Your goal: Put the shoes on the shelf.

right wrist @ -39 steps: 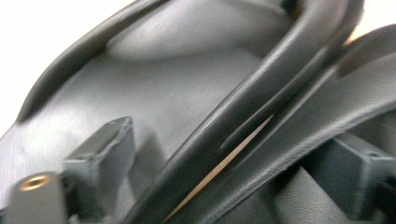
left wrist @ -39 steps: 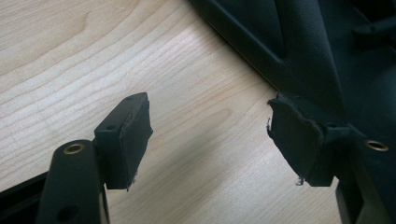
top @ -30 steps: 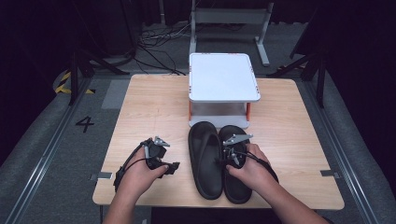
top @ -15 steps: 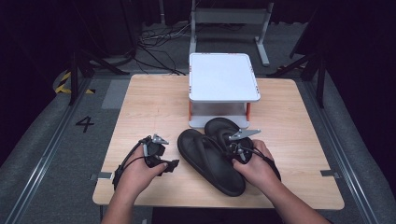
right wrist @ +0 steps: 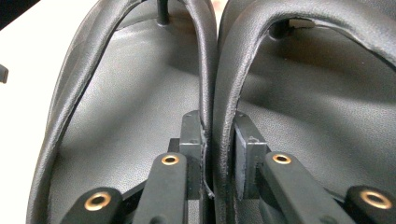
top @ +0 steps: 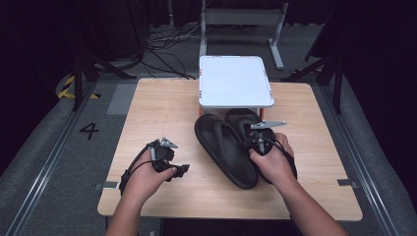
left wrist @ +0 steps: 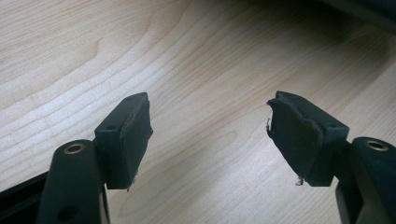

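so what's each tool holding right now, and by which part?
The right tool is shut on the two black sandals, pinching their adjacent inner straps together between its pads. The left tool holds nothing; its jaws stand open over the bare table.

High view fixed above the person's side, looking forward and down on the table (top: 162, 113), left gripper view close over its bare wood, right gripper view pressed against the sandals' straps (right wrist: 210, 93), also seen from above.
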### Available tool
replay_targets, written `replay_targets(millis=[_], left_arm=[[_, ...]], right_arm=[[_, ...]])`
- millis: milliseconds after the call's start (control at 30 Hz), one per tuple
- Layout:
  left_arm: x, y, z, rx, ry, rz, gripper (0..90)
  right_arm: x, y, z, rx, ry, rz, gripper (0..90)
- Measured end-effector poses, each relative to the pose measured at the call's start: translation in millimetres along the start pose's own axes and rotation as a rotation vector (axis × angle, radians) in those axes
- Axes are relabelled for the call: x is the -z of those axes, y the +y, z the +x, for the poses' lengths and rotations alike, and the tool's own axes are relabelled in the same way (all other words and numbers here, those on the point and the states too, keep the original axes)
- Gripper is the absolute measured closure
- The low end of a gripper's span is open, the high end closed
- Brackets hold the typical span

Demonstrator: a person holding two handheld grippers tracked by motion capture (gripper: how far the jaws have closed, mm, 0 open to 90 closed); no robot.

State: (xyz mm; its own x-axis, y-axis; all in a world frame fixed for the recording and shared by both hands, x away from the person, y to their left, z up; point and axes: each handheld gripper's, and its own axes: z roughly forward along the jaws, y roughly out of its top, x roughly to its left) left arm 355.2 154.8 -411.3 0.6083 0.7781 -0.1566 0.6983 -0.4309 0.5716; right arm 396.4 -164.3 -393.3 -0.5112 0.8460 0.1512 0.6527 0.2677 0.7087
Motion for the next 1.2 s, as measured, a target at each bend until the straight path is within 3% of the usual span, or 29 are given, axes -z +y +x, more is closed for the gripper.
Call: replay_targets(millis=[533, 867, 1000, 1200], left_arm=[[0.3, 7.5, 2.7, -0.008, -0.013, -0.02, 30.0], [-3.5, 9.3, 1.4, -0.02, -0.02, -0.015, 30.0], [-3.8, 9.7, 0.2, -0.016, -0.023, -0.015, 30.0], [-5.0, 9.8, 0.2, -0.019, -0.025, -0.01, 30.0]], right_arm=[[-27.6, 26.2, -26.2, -0.142, -0.087, -0.031, 77.3], [-50.0, 36.3, -19.4, -0.211, -0.13, -0.047, 77.2], [-60.4, 36.7, -21.0, -0.224, -0.161, -0.024, 77.0], [-63.6, 34.2, -24.0, -0.25, -0.161, -0.046, 76.9]])
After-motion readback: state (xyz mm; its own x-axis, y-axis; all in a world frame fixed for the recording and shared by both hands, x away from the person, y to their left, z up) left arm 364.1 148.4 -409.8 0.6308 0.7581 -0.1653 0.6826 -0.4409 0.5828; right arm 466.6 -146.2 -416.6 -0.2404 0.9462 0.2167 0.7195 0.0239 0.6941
